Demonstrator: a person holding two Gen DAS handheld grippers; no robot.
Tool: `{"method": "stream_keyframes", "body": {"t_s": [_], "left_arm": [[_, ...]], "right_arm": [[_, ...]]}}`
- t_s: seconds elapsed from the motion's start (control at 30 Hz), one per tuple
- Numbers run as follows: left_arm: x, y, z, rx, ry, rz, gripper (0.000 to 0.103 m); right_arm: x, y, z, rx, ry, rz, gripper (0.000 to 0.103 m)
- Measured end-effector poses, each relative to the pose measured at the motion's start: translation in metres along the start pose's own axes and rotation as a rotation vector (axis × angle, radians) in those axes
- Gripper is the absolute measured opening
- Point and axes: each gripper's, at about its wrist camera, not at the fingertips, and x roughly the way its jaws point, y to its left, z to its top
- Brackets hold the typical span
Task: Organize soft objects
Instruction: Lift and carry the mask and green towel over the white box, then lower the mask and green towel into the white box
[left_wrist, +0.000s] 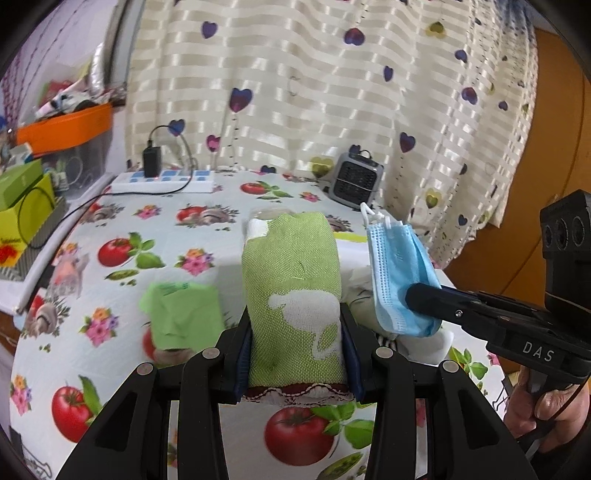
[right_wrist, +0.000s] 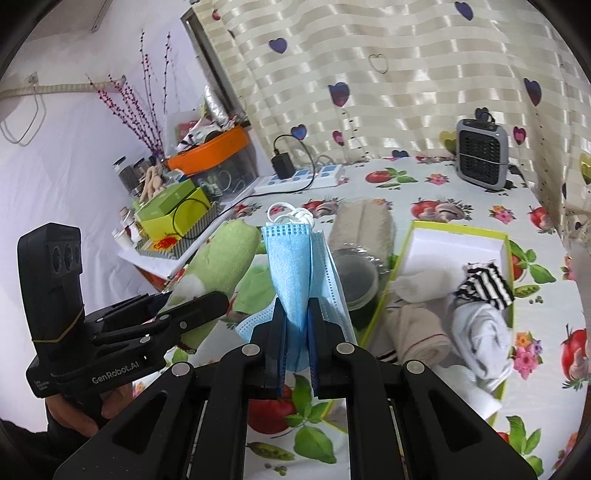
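Soft objects are held in both tools at this moment. A folded green cloth with a white pattern (left_wrist: 295, 295) is pinched between the closed fingers of the left hand-held gripper (left_wrist: 295, 354) and stands up at 12 o'clock from them, lifted clear of the counter (left_wrist: 221, 435). A blue surgical mask (right_wrist: 295, 273), folded with its white ear loops bunched at the top, is clamped in the same way by the right hand-held gripper (right_wrist: 297, 343); in the left wrist view it is seen at 3 o'clock of the cloth, just beside it.

In the right wrist view, a shallow box with a lime-green rim (right_wrist: 458, 227) lies on the counter at 3 o'clock of the mask. Several items have already been gathered in it: a black-and-white striped piece (right_wrist: 484, 282), white socks (right_wrist: 480, 332) and a beige rolled fabric with thin stripes (right_wrist: 421, 328). A beige roll (right_wrist: 362, 225) and a clear lidded jar (right_wrist: 356, 277) are seen outside the box at its 9 o'clock side, and a light green bag (left_wrist: 181, 314) lies loose on the counter at 9 o'clock of the cloth in the left wrist view.

The task is judged to be roughly midway: part of the pile is boxed, two pieces are in transit, and at least the beige roll and the green bag are left to be placed.
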Motion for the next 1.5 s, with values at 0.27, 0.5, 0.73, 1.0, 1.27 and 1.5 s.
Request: {"method": "stream_keyframes", "body": {"t_s": [0.27,0.5,0.73,1.0,1.27,1.5], "left_arm": [[0.012,-0.023,0.010,0.042,0.005,-0.038,0.040],[0.022,-0.037,0.016,0.056,0.014,-0.061,0.040],[0.032,-0.049,0.018,0.070,0.028,-0.085,0.040],[0.039,-0.068,0.004,0.095,0.068,-0.146,0.040],[0.052,-0.088,-0.022,0.125,0.135,-0.206,0.040],[0.070,-0.099,-0.040,0.141,0.206,-0.238,0.040]], "right_arm": [[-0.015,-0.021,0.003,0.039,-0.034,-0.035,0.010],[-0.026,-0.040,0.004,0.074,-0.058,-0.073,0.010],[-0.038,-0.060,0.002,0.113,-0.074,-0.112,0.010],[-0.043,-0.071,-0.009,0.126,-0.055,-0.145,0.010],[-0.035,-0.087,-0.040,0.155,0.029,-0.198,0.010],[-0.027,-0.092,-0.059,0.152,0.094,-0.227,0.010]]}}
